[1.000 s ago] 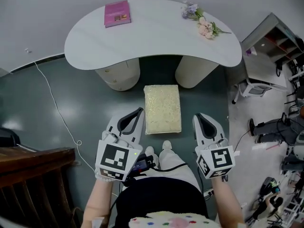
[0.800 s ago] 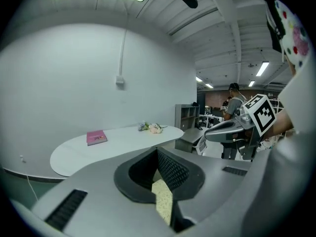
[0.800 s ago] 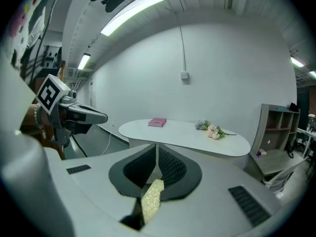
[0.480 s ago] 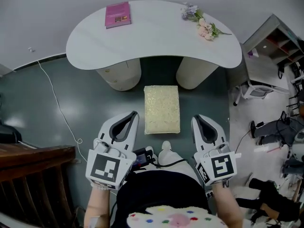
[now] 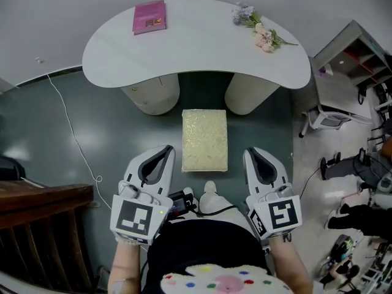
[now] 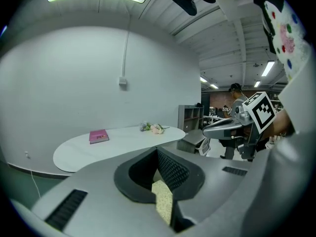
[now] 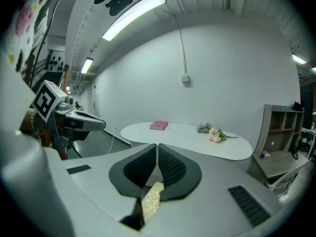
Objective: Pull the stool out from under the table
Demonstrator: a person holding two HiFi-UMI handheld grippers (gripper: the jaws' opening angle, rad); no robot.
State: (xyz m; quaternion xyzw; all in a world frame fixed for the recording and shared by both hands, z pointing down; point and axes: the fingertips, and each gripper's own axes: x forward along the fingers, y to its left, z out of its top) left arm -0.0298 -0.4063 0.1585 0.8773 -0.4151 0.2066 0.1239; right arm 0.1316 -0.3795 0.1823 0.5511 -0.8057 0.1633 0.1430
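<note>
The stool (image 5: 204, 139) has a cream patterned rectangular top and stands on the grey floor just in front of the white curved table (image 5: 196, 48), between its two pedestals. My left gripper (image 5: 166, 148) is shut and empty, to the left of the stool's near end and apart from it. On the stool's right my right gripper (image 5: 252, 153) is likewise shut and empty. A strip of the stool (image 6: 163, 201) shows below the shut jaws in the left gripper view, and the stool (image 7: 150, 201) shows the same way in the right gripper view.
A pink book (image 5: 150, 17) and flowers (image 5: 260, 32) lie on the table. A white cable (image 5: 73, 139) runs over the floor at left, near a dark wooden railing (image 5: 43, 225). A shelf unit (image 5: 355, 60) and a person's legs (image 5: 349, 164) are at right.
My left gripper has drawn back toward my body and a little left. The right gripper and the stool have barely shifted.
</note>
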